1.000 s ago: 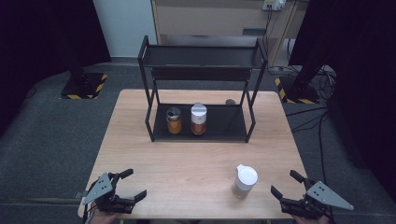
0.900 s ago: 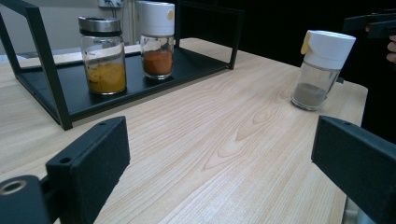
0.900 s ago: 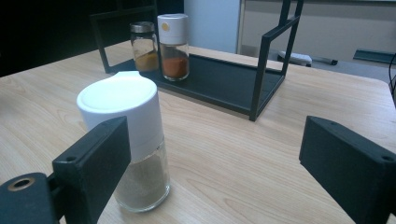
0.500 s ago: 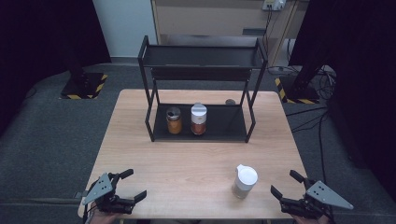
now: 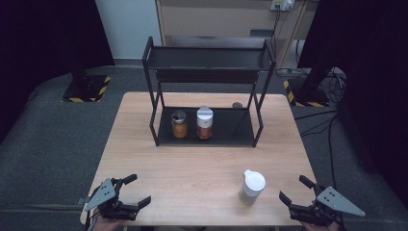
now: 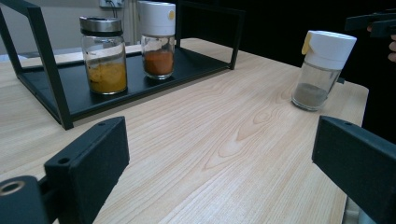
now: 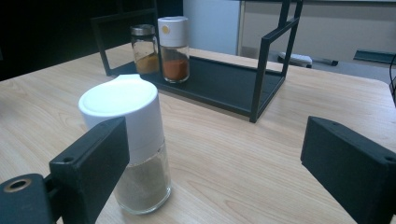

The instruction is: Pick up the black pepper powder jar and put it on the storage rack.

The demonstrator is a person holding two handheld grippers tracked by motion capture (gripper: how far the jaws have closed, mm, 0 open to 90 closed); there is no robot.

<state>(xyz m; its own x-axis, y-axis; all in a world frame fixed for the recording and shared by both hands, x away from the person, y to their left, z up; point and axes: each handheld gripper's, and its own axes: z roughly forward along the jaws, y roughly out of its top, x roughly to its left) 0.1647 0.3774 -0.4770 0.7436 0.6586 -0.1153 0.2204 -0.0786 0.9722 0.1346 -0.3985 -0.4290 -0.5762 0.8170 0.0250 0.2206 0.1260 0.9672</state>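
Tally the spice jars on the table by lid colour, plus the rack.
White-lidded jars: 2 (one on the rack shelf, one loose on the table)
Metal-lidded jar: 1
Black rack: 1
Total: 4

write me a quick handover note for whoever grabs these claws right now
Left claw: open, holding nothing, at the near left edge of the table.
Right claw: open, holding nothing, at the near right edge; its jaws have just been opening a little wider, with nothing between them.
White-capped shaker: stands upright on the bare table, just left of the right claw, untouched.
Rack: its lower shelf holds the metal-lid jar and the white-lid jar side by side, with free room to their right.
Done: two jars shelved.
Left: probably grip the shaker with the right claw and set it on the shelf.
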